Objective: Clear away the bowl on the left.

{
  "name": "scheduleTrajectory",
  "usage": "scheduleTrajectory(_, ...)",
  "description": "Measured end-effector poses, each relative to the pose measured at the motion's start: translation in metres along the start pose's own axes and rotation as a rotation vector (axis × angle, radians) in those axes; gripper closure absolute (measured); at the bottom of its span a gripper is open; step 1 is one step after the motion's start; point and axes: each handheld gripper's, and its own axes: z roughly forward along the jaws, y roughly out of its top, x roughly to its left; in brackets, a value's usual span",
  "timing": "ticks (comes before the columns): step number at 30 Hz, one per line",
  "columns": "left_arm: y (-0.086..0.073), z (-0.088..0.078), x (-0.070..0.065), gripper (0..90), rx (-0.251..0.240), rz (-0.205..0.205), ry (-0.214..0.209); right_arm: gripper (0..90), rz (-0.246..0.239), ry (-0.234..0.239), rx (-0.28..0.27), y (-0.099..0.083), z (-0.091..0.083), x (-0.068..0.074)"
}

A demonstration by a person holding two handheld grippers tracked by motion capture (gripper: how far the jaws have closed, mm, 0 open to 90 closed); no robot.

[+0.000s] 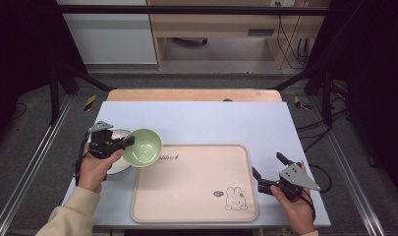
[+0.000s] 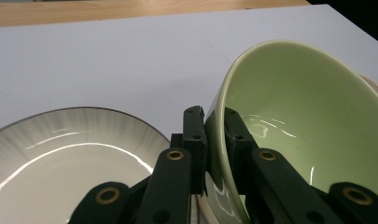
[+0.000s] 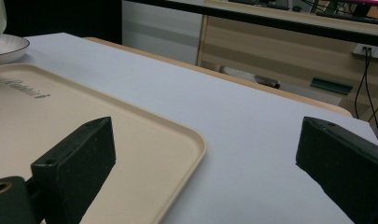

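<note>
The left gripper point(image 1: 128, 141) pinches the near rim of the green bowl point(image 1: 143, 147) w/ jaws closed on its wall, one inside and one outside; the bowl is tilted, above the left edge of the beige tray point(image 1: 194, 184) and beside the white plate point(image 1: 114, 164). The right gripper point(image 1: 267, 170) is held wide open and empty (just off the tray's right edge), over bare table point(image 1: 211, 123), w/ the tray interior and far half of the table open.
</note>
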Motion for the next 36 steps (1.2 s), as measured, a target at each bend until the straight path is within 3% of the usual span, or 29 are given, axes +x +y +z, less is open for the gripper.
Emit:
scheduleTrajectory(11,-0.002,0.016,-0.029,82.3,0.034,0.058,-0.047,4.9,0.001,0.003,-0.002,0.0,0.0,0.0)
scheduleTrajectory(22,-0.003,0.03,-0.053,82.2,0.041,0.056,-0.109,4.9,0.002,0.005,-0.005,0.001,-0.001,0.0)
scheduleTrajectory(31,-0.005,0.041,-0.078,82.2,0.062,0.091,-0.161,4.9,-0.008,0.001,-0.006,0.001,-0.002,0.0)
scheduleTrajectory(36,-0.005,0.04,-0.083,82.0,0.06,0.091,-0.173,4.9,-0.005,0.0,-0.01,0.001,-0.003,0.0)
